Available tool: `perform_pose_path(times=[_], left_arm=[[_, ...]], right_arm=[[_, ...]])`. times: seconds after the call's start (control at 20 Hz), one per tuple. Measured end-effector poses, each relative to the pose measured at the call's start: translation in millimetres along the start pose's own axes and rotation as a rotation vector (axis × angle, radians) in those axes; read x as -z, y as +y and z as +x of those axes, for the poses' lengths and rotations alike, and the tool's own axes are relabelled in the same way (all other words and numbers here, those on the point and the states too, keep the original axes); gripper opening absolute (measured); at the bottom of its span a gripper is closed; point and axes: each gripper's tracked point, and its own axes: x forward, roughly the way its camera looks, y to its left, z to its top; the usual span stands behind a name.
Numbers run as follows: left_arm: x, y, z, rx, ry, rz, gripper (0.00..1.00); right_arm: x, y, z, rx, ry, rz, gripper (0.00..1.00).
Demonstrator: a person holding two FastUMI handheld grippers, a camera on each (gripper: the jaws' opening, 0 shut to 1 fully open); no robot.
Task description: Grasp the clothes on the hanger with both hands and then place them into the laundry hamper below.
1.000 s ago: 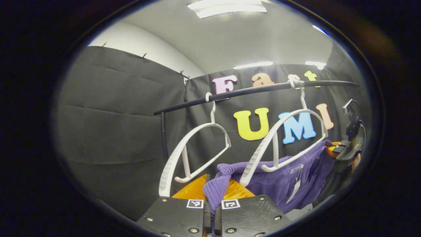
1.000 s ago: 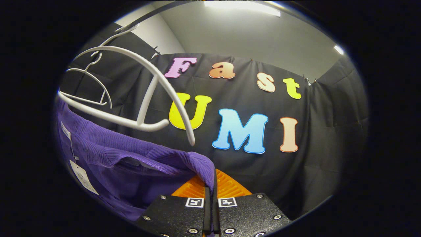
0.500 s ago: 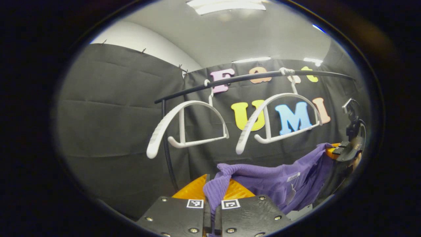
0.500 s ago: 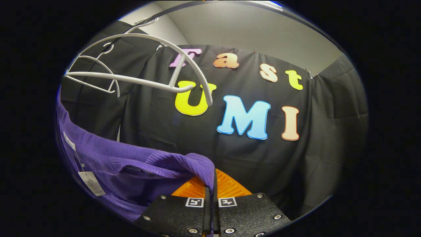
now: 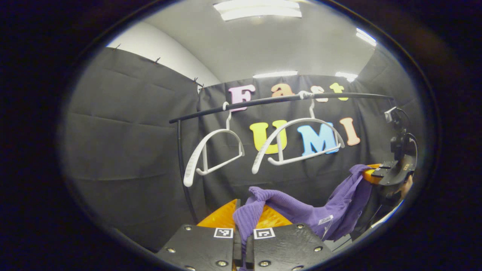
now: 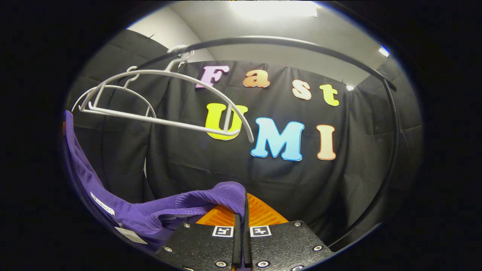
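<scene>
Left tongs (image 5: 243, 216) are clamped on one shoulder of the purple sweater (image 5: 301, 212). Right tongs (image 6: 243, 212) are likewise closed, pinching the other shoulder. In the left gripper view the right tongs appear at 3 o'clock. The sweater sags between both grips, spread so that, in my judgement, it drops evenly. The two white hangers (image 5: 297, 141) on the rail (image 5: 271, 101), at 12 o'clock, are bare. Hamper placement is not yet done.
</scene>
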Motion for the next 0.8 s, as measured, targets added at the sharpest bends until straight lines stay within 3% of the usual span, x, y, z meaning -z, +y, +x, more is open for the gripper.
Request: perform_pose_path(times=[0.25, 0.3, 0.4, 0.8], left_arm=[[-32.8, -10.0, -26.0, 0.089, -0.062, -0.037, 0.05], [-37.2, -11.3, -29.9, 0.106, -0.071, -0.042, 0.1], [-43.3, -16.3, -41.7, 0.144, -0.082, -0.054, 0.05], [-37.7, -42.1, -81.1, 0.296, -0.086, -0.103, 0.05]], right_arm=[[-48.9, 22.3, -61.8, -0.015, -0.065, 0.023, 0.02], [-57.9, 26.9, -73.7, -0.012, -0.078, 0.031, 0.02], [-70.0, 42.6, -101.1, -0.026, -0.094, 0.051, 0.02], [-75.8, 105.5, -182.0, -0.057, -0.084, 0.068, 0.01]])
